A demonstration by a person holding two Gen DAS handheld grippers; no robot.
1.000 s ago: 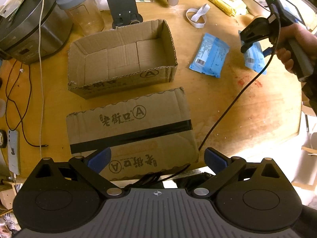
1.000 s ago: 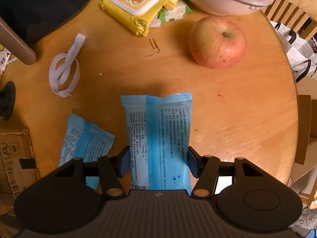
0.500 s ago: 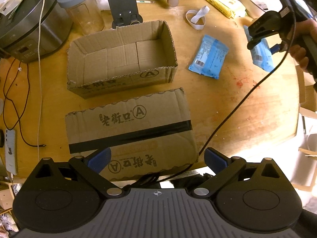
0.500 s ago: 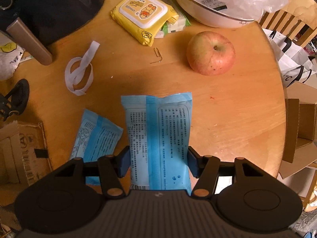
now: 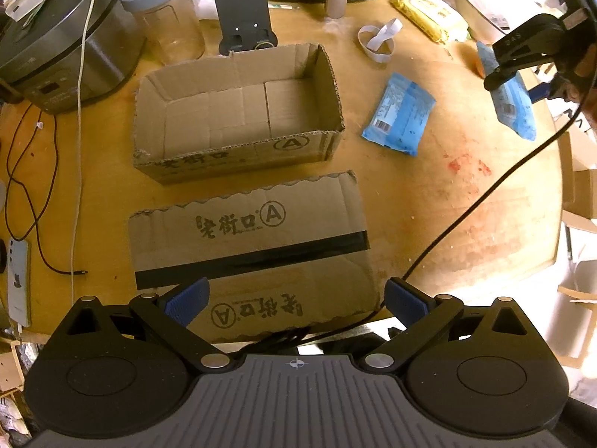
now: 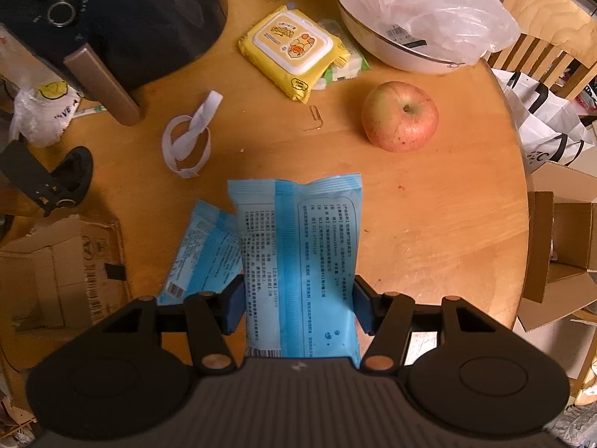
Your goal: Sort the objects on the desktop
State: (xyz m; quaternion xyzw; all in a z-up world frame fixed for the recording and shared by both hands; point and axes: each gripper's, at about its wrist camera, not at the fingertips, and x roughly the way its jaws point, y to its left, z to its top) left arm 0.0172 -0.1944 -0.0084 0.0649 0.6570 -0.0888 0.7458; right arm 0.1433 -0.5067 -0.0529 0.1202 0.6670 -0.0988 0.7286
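Since a second ago the right gripper [image 6: 298, 308] has risen off the round wooden table [image 6: 429, 216], carrying a blue packet [image 6: 298, 261] with it; more of the tabletop now shows around it, and the packet hangs clear above the wood. Its two fingers pinch the packet from both sides, the pads pressed into the wrapper near its lower end.

From the left wrist view, that gripper sits at about two o'clock, the packet [image 5: 511, 100] dangling below it, held in the air. A second blue packet [image 5: 401, 114] lies flat on the table, at three o'clock from the open cardboard box [image 5: 238, 108] and just beside it. A flattened cardboard box [image 5: 253, 250] lies at six o'clock of the open one.

Left gripper [image 5: 294, 300] hovers over the flattened box with its fingers spread wide and nothing between them.

In the right wrist view an apple [image 6: 400, 116] rests at one o'clock of the held packet, a yellow wipes pack [image 6: 294, 50] at twelve, and a white strap loop [image 6: 188, 138] at eleven.
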